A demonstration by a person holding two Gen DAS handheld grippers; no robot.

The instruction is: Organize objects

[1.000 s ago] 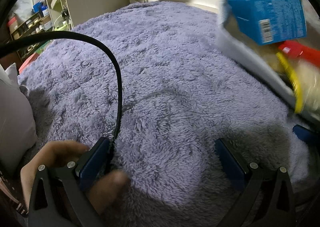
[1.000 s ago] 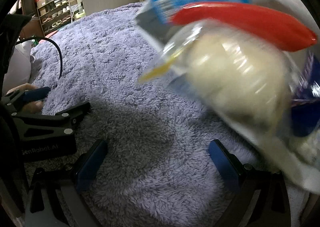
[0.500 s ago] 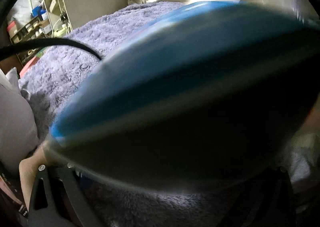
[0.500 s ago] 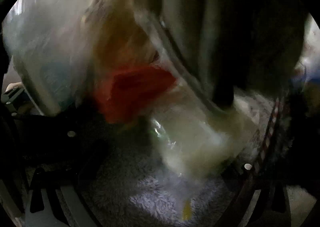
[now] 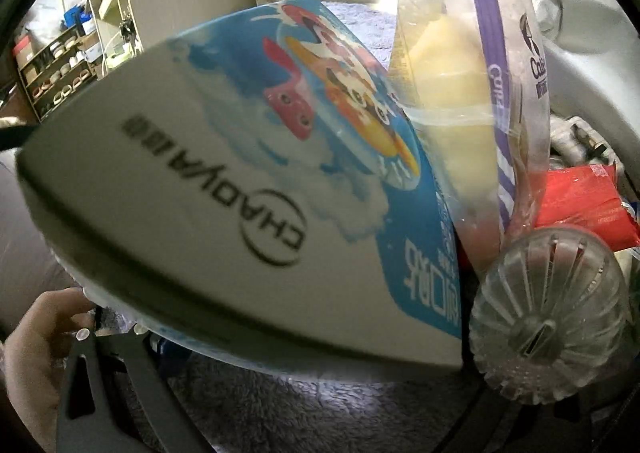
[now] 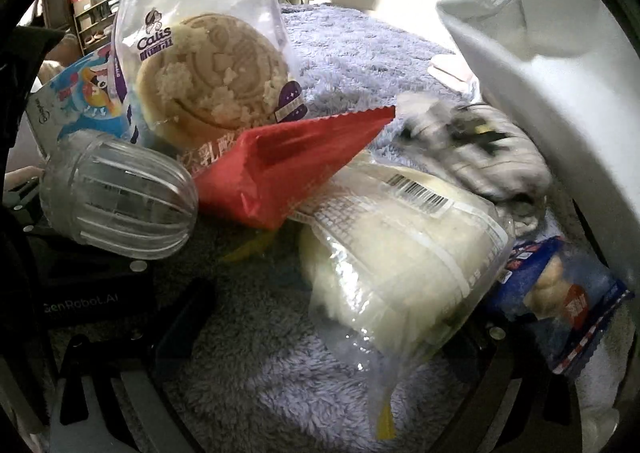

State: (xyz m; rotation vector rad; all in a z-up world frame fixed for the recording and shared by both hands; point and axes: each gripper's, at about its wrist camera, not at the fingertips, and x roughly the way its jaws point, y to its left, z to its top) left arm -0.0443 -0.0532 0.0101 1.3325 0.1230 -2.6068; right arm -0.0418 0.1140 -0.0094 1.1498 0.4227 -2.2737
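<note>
Snacks lie heaped on the blanket point(image 6: 352, 53), the red packet point(image 6: 288, 169) topmost. Both grippers' grip is hidden. The ribbed cup point(image 6: 116, 193) beside that packet could roll off if nudged.

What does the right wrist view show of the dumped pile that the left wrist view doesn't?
Only the right wrist view shows the barcoded pale bread bag, the blue snack packet and the striped cloth. Only the left wrist view shows a hand and the box's logo face. Both show the blue-and-white box, Calis cookie bag, red packet, clear ribbed container and purple blanket.
</note>
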